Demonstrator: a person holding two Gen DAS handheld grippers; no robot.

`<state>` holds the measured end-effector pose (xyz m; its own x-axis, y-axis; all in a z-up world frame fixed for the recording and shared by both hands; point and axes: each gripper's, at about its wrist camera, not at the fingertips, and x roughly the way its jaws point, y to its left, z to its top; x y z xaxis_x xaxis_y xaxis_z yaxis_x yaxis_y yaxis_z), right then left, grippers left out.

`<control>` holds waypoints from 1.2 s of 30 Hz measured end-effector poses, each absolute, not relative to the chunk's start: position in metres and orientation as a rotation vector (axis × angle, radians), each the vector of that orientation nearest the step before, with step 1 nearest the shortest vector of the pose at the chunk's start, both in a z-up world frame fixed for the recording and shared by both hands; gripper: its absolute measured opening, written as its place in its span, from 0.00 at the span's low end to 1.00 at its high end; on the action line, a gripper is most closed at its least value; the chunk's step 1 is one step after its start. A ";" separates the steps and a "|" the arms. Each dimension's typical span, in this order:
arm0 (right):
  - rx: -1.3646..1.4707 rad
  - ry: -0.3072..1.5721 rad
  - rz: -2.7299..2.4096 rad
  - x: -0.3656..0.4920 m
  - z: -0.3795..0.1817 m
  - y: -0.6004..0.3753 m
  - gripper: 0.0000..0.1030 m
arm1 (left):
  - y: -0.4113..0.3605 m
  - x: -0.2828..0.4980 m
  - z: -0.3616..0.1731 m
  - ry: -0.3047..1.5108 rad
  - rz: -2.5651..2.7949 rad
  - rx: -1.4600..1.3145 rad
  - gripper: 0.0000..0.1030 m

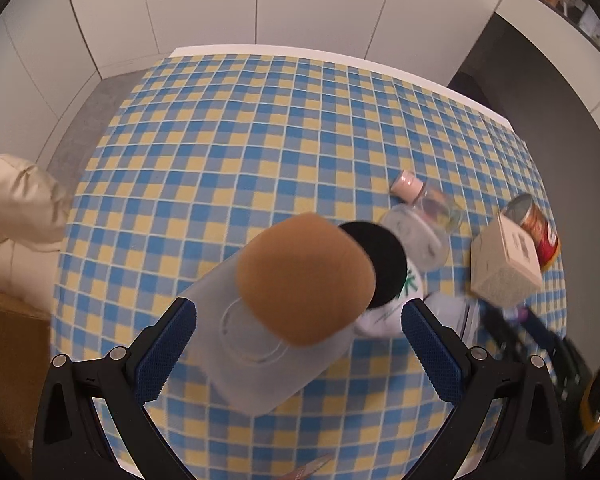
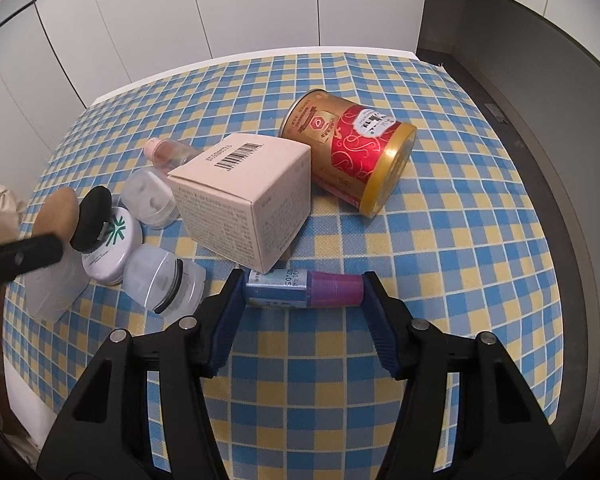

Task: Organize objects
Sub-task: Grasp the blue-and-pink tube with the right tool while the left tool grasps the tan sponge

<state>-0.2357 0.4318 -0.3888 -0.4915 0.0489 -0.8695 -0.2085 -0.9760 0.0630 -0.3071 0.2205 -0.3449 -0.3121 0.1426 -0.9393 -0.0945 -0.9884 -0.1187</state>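
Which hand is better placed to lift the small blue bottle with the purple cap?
Right. Its tongs already clamp the lying blue bottle end to end; the left tongs straddle a wooden-lidded jar.

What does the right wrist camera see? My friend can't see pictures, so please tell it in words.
The right gripper is shut on a small blue bottle with a purple cap that lies on its side on a blue-and-yellow checked tablecloth. Behind it sit a pale cardboard box, a tipped red-and-gold tin and a few clear jars.
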 end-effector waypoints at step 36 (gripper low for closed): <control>-1.440 0.320 2.616 -0.202 -0.328 0.445 0.58 | 0.216 -0.281 -0.323 0.080 2.545 -1.668 0.37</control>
